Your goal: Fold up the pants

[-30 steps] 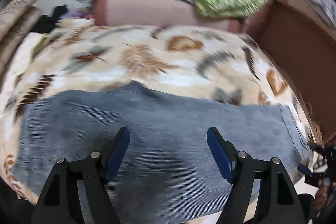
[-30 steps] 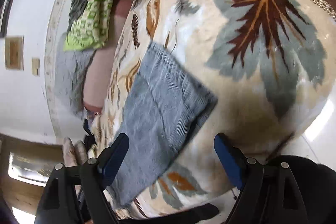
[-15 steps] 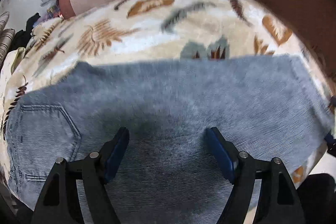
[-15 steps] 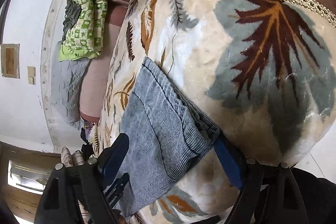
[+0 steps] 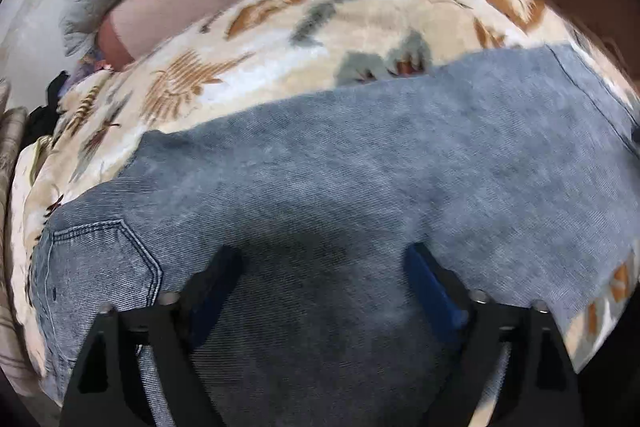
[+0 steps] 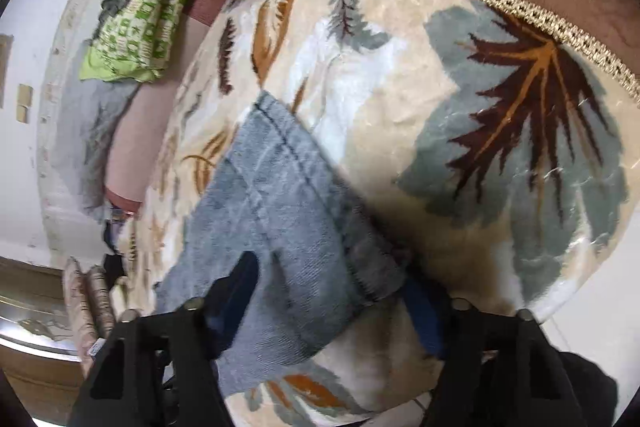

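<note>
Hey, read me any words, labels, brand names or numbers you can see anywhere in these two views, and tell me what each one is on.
None can be read.
The jeans show only stitching, no label.
The green patterned cloth has block shapes that may be letters; too blurred to read.
The leaf-print blanket bears no text.

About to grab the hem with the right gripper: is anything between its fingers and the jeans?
Nothing visible. The right gripper straddles the hem end of the jeans, its jaws just closing, denim between them. Only the leaf-print blanket lies beneath. The left gripper hangs open over bare denim too.
</note>
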The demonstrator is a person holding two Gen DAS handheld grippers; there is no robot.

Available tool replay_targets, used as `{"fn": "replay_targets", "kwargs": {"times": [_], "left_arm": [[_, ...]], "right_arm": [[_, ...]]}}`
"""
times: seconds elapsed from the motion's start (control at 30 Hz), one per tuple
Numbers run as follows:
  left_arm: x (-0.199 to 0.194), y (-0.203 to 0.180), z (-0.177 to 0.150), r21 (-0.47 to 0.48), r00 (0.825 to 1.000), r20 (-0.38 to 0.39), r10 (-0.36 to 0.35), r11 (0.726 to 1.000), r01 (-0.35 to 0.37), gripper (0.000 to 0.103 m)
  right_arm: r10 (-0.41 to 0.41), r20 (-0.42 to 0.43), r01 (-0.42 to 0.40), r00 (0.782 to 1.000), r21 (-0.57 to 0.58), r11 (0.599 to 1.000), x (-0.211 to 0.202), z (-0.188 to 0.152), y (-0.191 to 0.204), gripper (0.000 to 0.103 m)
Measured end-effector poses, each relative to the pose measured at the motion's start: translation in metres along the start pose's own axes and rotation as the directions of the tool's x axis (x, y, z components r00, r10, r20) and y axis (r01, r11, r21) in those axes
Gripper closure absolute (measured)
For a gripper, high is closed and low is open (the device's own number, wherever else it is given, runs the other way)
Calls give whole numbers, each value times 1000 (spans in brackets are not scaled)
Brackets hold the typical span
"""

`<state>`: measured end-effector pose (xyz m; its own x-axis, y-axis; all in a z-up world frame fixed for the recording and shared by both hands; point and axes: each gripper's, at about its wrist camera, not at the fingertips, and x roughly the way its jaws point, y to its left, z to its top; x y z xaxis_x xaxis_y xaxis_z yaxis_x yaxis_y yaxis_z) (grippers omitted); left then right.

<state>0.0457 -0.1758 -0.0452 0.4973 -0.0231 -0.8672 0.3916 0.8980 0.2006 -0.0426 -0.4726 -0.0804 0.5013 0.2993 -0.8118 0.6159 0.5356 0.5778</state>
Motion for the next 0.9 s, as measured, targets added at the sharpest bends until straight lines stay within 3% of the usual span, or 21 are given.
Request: {"fn": "replay_targets", "kwargs": {"times": [0.07,0.13,0.2,0.3,0.4,0.47,0.57,0.6,0.7,0.73,0.77,0.83,0.9], "left_arm": [[-1,-1,-2,1,1000,12,4,1000,-4,12],[-3,-3,-4,9,1000,29,7,1000,-7,12],[0,1,-3,-8,999,26,-22,1000,22,12],[-1,16,0,-35,994,24,-107,994,108,14],[-13,53,-6,-156,983,44,-178,971,183,26],[-28,92,-16,-258,976,97,-193,943,212,26],[-61,166,-51,-428,983,170,-69,893,137,26],[-66,185,-60,-469,985,168,-40,876,116,26],[-75,228,-90,-561,992,128,18,826,58,26],[-76,235,-93,-575,993,115,24,817,46,26],[-78,237,-96,-583,993,112,22,811,48,26],[-85,233,-95,-573,992,127,12,817,64,26],[-96,216,-81,-539,987,162,-14,837,100,26]], "right_arm": [[-64,5,64,998,-50,997,-2,2,7,71],[-62,12,63,998,-79,995,-10,3,19,80],[-68,72,79,995,-163,983,-26,-1,50,80],[-14,135,56,991,-318,946,-49,-17,117,81],[68,168,27,983,-507,861,-64,-54,190,81],[124,153,0,980,-630,777,-63,-93,236,81],[149,83,-43,985,-728,684,-36,-144,267,80],[139,22,-75,990,-755,651,-14,-163,272,78],[59,-130,-138,990,-753,643,64,-200,258,66],[-12,-174,-126,985,-761,637,90,-208,251,39],[-41,-183,-114,982,-757,643,101,-212,243,31],[66,-181,-179,981,-732,657,83,-208,237,31],[159,-229,-272,960,-642,717,57,-190,224,30]]}}
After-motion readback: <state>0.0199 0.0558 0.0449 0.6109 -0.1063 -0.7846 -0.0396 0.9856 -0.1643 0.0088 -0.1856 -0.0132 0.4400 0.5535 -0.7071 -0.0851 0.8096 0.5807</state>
